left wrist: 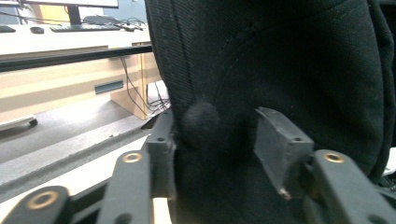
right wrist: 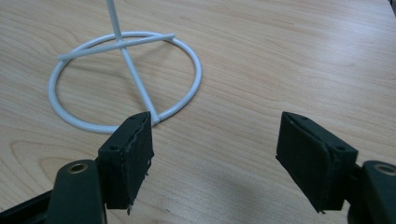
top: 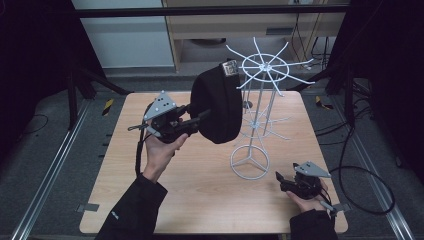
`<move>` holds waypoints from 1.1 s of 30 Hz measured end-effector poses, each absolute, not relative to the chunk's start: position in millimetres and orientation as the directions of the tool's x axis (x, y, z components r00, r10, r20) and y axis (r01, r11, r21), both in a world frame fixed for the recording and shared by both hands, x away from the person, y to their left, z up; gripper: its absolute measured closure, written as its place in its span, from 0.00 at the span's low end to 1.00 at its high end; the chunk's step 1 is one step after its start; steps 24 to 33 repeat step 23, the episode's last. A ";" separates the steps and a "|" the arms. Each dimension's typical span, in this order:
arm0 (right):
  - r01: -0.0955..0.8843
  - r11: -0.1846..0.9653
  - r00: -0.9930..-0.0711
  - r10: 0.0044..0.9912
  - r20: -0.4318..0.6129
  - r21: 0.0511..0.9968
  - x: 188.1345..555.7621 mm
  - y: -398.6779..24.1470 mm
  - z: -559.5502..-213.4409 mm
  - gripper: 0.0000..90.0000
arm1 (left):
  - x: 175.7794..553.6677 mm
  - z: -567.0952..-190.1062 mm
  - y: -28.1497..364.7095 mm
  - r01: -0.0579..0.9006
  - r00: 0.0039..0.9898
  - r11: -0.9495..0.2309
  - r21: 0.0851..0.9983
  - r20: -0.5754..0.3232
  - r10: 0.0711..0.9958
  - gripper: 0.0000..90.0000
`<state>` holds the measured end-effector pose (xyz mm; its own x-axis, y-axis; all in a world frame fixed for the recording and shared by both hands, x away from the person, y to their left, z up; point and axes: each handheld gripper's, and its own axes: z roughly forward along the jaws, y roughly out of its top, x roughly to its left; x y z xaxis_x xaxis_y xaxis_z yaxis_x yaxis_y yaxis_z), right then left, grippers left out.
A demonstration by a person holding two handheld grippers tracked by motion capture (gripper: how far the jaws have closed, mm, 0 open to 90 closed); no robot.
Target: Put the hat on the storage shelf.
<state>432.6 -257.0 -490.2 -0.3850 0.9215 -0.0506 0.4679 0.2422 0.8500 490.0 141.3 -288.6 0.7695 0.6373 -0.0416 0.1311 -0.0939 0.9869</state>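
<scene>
Black cap hangs on the white rack, left gripper at its crown.
The cap point(top: 216, 106), domed with a top button, hangs off a rack point(top: 260, 112) arm above the table point(top: 200, 200). Left gripper point(top: 197, 119) is level, jaws spread astride the button, gripping nothing. Right gripper point(top: 280, 178) rests low by the rack's base ring, open, empty.

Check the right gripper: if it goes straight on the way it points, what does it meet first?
Most likely the white ring base of the wire stand. The right gripper has its jaws open, aimed low across the bare table toward that ring, with nothing between. Depth is hard to judge.
</scene>
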 end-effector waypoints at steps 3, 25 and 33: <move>0.469 0.240 -0.383 0.922 -0.049 0.850 432.6 -257.2 -490.2 0.30 | 483.7 -289.3 152.3 0.135 0.761 -0.091 0.987 -0.044 0.647 0.48; 0.476 0.227 -0.373 0.927 -0.038 0.850 432.3 -258.4 -490.1 0.27 | 450.8 -385.0 252.1 0.339 0.602 -0.132 0.931 -0.107 0.791 0.37; 0.476 0.227 -0.373 0.927 -0.038 0.850 432.3 -258.4 -490.1 0.27 | 450.8 -385.0 252.1 0.339 0.602 -0.132 0.931 -0.107 0.791 0.37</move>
